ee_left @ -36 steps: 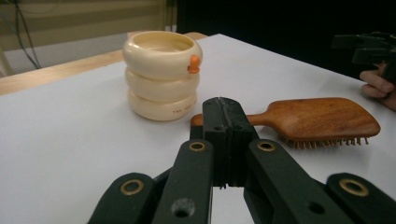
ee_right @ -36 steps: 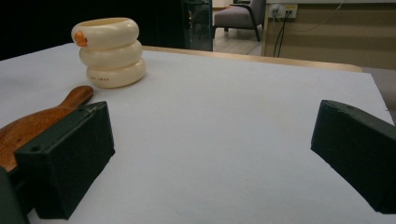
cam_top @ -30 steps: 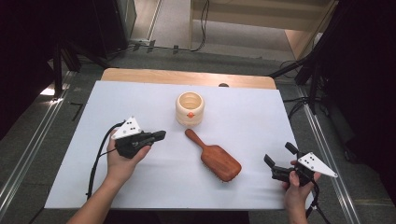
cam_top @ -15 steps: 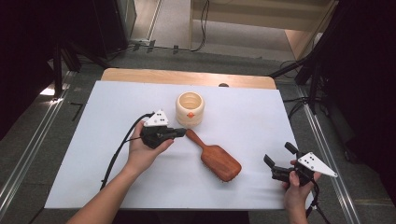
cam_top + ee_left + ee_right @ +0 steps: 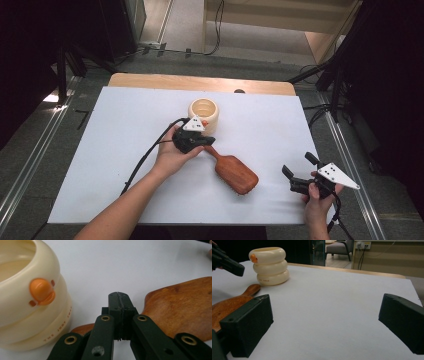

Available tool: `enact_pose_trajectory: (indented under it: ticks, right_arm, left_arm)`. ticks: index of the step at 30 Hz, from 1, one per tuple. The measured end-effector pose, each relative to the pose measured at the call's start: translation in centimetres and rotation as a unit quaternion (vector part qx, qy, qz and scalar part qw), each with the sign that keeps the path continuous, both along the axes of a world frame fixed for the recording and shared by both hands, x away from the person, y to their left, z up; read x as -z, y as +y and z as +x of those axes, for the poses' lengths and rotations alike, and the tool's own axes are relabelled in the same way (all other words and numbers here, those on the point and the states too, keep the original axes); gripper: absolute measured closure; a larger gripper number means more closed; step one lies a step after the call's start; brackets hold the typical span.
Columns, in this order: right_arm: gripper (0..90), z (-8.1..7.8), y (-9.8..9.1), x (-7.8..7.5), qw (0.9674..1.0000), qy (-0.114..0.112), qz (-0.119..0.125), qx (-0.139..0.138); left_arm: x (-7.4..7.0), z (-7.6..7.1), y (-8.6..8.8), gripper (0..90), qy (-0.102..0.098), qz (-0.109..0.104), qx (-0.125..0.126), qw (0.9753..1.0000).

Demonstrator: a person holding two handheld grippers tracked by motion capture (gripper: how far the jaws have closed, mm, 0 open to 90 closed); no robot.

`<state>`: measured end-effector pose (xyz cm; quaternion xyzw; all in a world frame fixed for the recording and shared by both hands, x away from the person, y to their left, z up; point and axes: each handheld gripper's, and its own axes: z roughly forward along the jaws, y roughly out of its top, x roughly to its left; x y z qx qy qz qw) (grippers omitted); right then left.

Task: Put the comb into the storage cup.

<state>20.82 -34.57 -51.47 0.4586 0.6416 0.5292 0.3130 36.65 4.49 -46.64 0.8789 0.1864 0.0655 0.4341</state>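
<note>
Wooden brush [image 5: 235, 172] | lay unlifted at frame centre on bench [image 5: 115, 125] | left claw [image 5: 202, 142] shut, empty, over handle | right claw [image 5: 296, 176] wide open, empty, lower right | grasp left undone

The hairbrush [image 5: 236, 173] looks like reddish wood with a smooth satin sheen. The duck-faced cup [image 5: 204, 113] seems glossy cream plastic. Matt white paper covers the desk [image 5: 120, 125]; fingers [image 5: 247, 326] are matt black plastic.
</note>
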Motion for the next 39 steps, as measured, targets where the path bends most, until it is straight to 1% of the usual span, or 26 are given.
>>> enact_pose_trajectory:
  ticks: [3,4,7,10,14,20,25,27,30,37,39]
  right_arm:
    - [0.0,0.0,0.0,0.0,1.0,0.001,0.002,0.0]
    - [0.0,0.0,0.0,0.0,1.0,0.001,0.003,0.0]
    - [0.0,0.0,0.0,0.0,1.0,0.0,0.002,-0.001]
    - [0.0,0.0,0.0,0.0,1.0,-0.001,0.004,0.0]
    - [0.0,0.0,0.0,0.0,1.0,-0.001,0.004,-0.001]
    - [0.0,0.0,0.0,0.0,1.0,-0.001,0.004,-0.001]
    - [0.0,0.0,0.0,0.0,1.0,0.0,0.003,-0.001]
    - [0.0,0.0,0.0,0.0,1.0,0.001,0.002,0.0]
    - [0.0,0.0,0.0,0.0,1.0,0.001,0.003,0.0]
    - [0.0,0.0,0.0,0.0,1.0,0.001,0.002,0.001]
    - [0.0,0.0,0.0,0.0,1.0,0.0,0.0,0.0]
  left_arm:
    - [0.3,0.4,-1.1,90.0,-0.001,0.013,0.005,0.9999]
    - [0.5,0.6,-1.7,90.0,-0.002,0.025,0.009,0.9997]
    - [0.7,0.8,-2.2,90.0,0.002,0.03,0.007,0.9995]
    - [1.4,1.1,-2.8,90.0,0.007,0.041,0.012,0.9991]
    - [2.1,1.3,-3.1,90.0,0.002,0.063,0.012,0.9979]
    - [2.7,1.4,-3.0,90.0,0.008,0.087,0.021,0.996]
    - [2.7,1.5,-2.7,90.0,0.019,0.088,0.027,0.9956]
    - [2.6,1.4,-2.7,90.0,0.017,0.096,0.03,0.9947]
    - [2.6,1.2,-2.6,90.0,0.019,0.101,0.037,0.994]
    - [2.6,0.5,-1.8,90.0,0.027,0.094,0.044,0.9942]
    - [2.6,0.3,-1.4,90.0,0.029,0.095,0.047,0.9939]
